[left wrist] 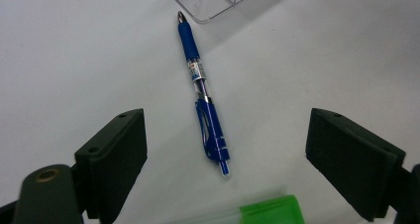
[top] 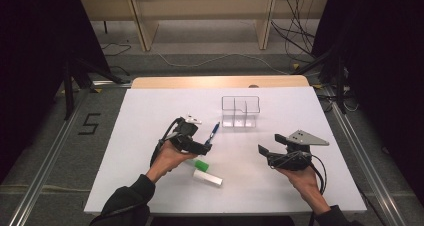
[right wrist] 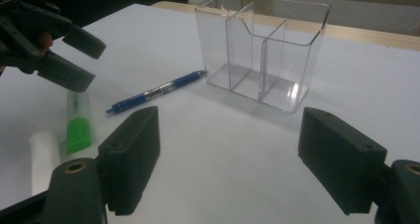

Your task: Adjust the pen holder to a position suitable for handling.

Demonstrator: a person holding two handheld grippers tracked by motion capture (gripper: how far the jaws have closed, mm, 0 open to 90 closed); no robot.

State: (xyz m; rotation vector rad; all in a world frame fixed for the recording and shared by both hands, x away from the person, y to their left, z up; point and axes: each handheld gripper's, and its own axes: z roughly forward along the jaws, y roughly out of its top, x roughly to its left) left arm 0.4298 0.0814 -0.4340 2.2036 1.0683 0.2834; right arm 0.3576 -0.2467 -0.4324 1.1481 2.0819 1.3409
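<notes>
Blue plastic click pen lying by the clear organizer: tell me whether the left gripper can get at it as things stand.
Probably yes. The left gripper has its jaws open over the blue plastic click pen, which lies flat on the white table between them, nothing covering it.

In the left gripper view the top edge is cutting off the clear organizer [left wrist: 218, 1], leaving just one corner showing, and the bottom edge is cutting through the green-capped tube [left wrist: 270, 211]. In the high view the left tool [top: 207, 145] is covering the near end of the blue pen [top: 214, 131] and part of that tube [top: 200, 163]. The print on the pen's barrel is staying too small to read. In the right gripper view the white cylinder [right wrist: 43, 157] is sitting partly behind the tool's own jaw
</notes>
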